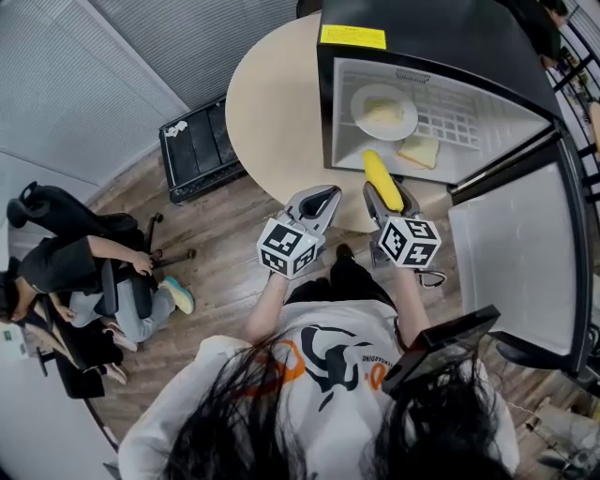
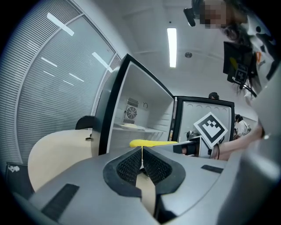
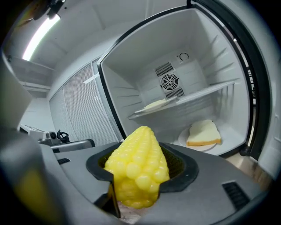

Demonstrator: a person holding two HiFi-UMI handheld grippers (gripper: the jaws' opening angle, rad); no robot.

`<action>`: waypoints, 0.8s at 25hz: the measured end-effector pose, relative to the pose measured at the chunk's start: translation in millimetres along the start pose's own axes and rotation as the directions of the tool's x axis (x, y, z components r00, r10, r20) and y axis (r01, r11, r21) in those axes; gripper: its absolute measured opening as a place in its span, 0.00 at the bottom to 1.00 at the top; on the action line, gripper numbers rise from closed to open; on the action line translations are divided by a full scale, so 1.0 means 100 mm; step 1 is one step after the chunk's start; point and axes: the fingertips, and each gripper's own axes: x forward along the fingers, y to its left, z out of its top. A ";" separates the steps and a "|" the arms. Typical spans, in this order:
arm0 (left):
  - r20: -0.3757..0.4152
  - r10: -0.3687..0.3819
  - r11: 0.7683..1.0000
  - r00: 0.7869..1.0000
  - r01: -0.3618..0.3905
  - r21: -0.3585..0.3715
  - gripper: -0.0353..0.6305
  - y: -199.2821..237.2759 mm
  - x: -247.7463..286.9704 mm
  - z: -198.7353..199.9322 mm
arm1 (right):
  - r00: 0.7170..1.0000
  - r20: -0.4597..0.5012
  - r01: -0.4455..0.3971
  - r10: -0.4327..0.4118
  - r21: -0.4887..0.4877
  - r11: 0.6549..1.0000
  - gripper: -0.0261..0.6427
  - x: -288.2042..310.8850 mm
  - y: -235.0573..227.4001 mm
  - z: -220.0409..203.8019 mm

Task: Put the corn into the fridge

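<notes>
Corn (image 3: 137, 167), clamped by the right gripper (image 1: 384, 199) with jaws wide, could strike the fridge (image 1: 441, 28) sill ahead and twist loose; left gripper (image 2: 141, 163) closed, empty.

Corn (image 3: 138, 162) was bright yellow, kernels in rows. Fridge (image 1: 441, 28) was black outside, white within — a yellow label (image 1: 352, 37) on top. Left gripper (image 2: 142, 154) and right gripper (image 3: 139, 176) were grey, pads (image 2: 129, 167) black and cross-hatched; their marker cubes (image 1: 289, 248) bore black-and-white squares. Table (image 1: 272, 103) was pale beige; floor (image 1: 225, 253) grey-brown wood grain.
</notes>
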 end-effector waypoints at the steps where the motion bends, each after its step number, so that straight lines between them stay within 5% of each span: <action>1: 0.000 0.002 1.000 1.000 -0.002 -0.001 0.07 0.01 0.03 0.00 | 1.000 -0.004 -0.005 0.005 -0.010 1.000 0.41 0.05 -0.03 -0.01; 13: 0.003 0.022 1.000 1.000 -0.022 0.002 0.07 0.08 0.29 0.07 | 0.992 -0.106 -0.070 0.064 -0.048 0.996 0.41 0.79 -0.31 -0.33; 20: -0.007 0.029 0.999 1.000 -0.028 0.015 0.07 0.09 0.31 0.09 | 0.987 -0.160 -0.038 0.018 -0.126 0.991 0.41 1.11 -0.47 -0.45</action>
